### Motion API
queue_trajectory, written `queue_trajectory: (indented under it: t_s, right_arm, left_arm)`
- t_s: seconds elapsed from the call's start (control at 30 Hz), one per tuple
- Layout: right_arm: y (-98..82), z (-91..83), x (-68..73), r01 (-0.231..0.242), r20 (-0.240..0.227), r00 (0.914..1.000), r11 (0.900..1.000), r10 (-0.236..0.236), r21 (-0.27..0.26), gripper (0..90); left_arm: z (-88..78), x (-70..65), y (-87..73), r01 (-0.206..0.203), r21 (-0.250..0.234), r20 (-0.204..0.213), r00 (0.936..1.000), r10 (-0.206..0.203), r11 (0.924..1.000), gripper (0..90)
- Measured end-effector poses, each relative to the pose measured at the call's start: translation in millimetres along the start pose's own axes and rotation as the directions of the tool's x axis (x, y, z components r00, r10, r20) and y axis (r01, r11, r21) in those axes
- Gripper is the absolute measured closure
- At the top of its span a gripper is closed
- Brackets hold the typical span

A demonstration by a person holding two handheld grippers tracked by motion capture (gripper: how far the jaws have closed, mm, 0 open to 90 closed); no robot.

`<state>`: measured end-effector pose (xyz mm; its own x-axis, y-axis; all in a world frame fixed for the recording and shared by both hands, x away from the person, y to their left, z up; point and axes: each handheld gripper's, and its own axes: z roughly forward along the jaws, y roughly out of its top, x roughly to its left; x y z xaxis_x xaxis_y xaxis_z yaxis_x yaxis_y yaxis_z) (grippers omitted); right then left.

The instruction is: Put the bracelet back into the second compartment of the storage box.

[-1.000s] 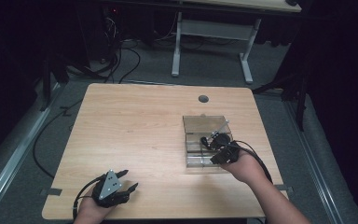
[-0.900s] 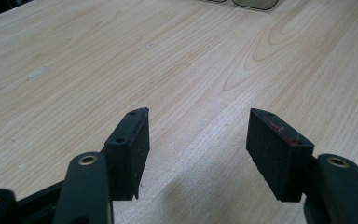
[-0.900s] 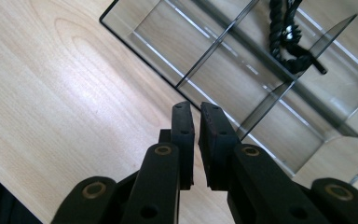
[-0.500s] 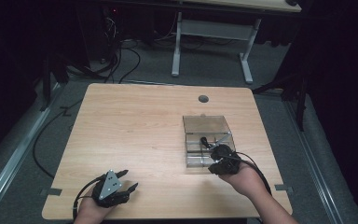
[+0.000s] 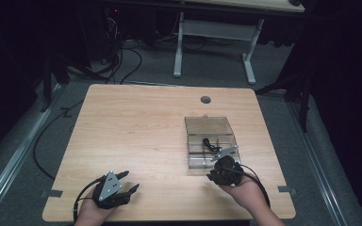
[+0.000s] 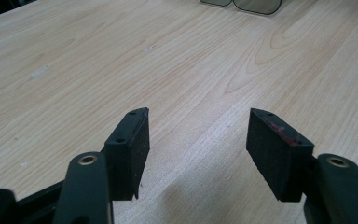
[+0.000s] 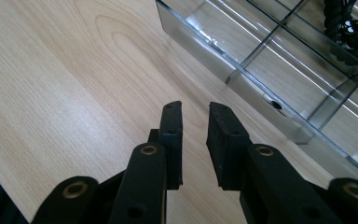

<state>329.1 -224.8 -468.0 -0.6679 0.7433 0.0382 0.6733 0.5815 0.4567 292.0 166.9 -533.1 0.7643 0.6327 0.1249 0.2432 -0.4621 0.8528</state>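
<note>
High view: a light wooden desk [image 5: 136,136] carries a clear plastic compartment box [image 5: 210,141] at about 3 o'clock from the desk's centre. A small black coiled item, probably a cable [image 5: 210,143], lies in one of the box's middle compartments. A round grommet hole [image 5: 205,100] sits at 12 o'clock from the box, near the far edge. The left tongs [image 5: 131,183], topped by a grey three-cornered plate, rest near the desk's 7 o'clock corner, held in the person's left hand [image 5: 94,212]. The right tongs [image 5: 217,165] sit at 6 o'clock from the box, just at its near edge, held in the right hand [image 5: 242,188].

Left gripper view: the left tongs [image 6: 198,135] stand wide apart over bare wood, with nothing between them; the right-hand pad carries a reddish smear along its top edge.

Right gripper view: the right tongs [image 7: 195,135] are narrowed to a slim gap and hold nothing. The clear box [image 7: 279,60] lies toward 1 o'clock, its near wall close to the tips; dividers split it into compartments, and the black coiled item [image 7: 347,32] appears in a far compartment at the upper right.
</note>
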Motion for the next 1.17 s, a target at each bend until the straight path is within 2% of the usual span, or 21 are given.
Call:
queue_trajectory:
  t_s: [0.2,0.3,0.4,0.53,0.7,0.73,0.77,0.8,0.83,0.87,0.9,0.93,1.17]
  right_arm:
    - [-12.7,4.4,8.1,0.018,0.0,0.9998,0.994,-0.018,-0.106,72.0]
    - [-18.8,8.0,11.7,0.017,-0.012,0.9997,0.987,-0.019,-0.157,70.7]
    - [-25.5,12.8,14.6,0.015,-0.024,0.9995,0.975,-0.02,-0.223,68.9]
    - [-37.4,23.2,19.3,0.011,-0.018,0.9997,0.951,-0.017,-0.309,63.6]
    - [-51.9,38.2,22.4,0.012,0.004,0.9999,0.926,-0.011,-0.377,60.7]
    - [-55.3,40.9,23.4,0.012,0.01,0.9999,0.917,-0.008,-0.4,60.1]
    - [-56.0,41.7,24.1,0.013,0.018,0.9998,0.915,-0.007,-0.403,57.5]
    - [-57.0,40.6,25.8,0.026,0.043,0.999,0.909,-0.009,-0.415,57.7]
    - [-59.1,38.8,27.5,0.038,0.054,0.9984,0.892,-0.016,-0.45,58.2]
    - [-59.7,38.4,27.6,0.042,0.049,0.9986,0.888,-0.022,-0.457,57.6]
    - [-58.8,39.4,27.2,0.034,0.045,0.9989,0.9,-0.016,-0.436,56.1]
    - [-58.4,39.6,27.1,0.031,0.045,0.9989,0.904,-0.013,-0.426,55.8]
    - [-58.2,40.1,28.4,0.043,0.044,0.9987,0.907,-0.027,-0.419,55.3]
  left_arm:
    - [-0.6,0.8,-0.3,0.012,-0.011,0.001,0.9999,-0.012,0.9999,39.9]
    - [-0.8,1.3,-0.4,0.014,-0.013,-0.001,0.9999,-0.015,0.9998,39.9]
    - [-1.1,1.8,-0.8,0.022,-0.023,-0.003,0.9998,-0.022,0.9995,39.7]
    - [-2.7,4.5,-1.6,0.05,-0.041,0.001,0.9987,-0.05,0.9979,39.6]
    - [-2.9,4.9,-1.7,0.053,-0.051,0.002,0.9986,-0.053,0.9973,39.6]
    - [-2.8,5.0,-1.8,0.053,-0.051,0.003,0.9986,-0.053,0.9973,39.6]
    - [-2.9,5.1,-1.6,0.054,-0.048,0.002,0.9985,-0.054,0.9974,39.6]
    - [-2.8,5.0,-1.6,0.056,-0.051,0.0,0.9984,-0.056,0.9972,39.5]
    - [-2.7,5.0,-1.5,0.057,-0.05,-0.002,0.9984,-0.057,0.9971,39.5]
    - [-2.5,4.9,-1.5,0.057,-0.05,-0.004,0.9984,-0.057,0.9971,39.6]
    - [-2.5,4.8,-1.5,0.057,-0.049,-0.005,0.9984,-0.057,0.9972,39.6]
    - [-2.2,4.7,-1.5,0.056,-0.05,-0.006,0.9984,-0.057,0.9971,39.6]
    - [-1.5,3.9,-0.9,0.048,-0.04,-0.012,0.9987,-0.049,0.998,39.6]
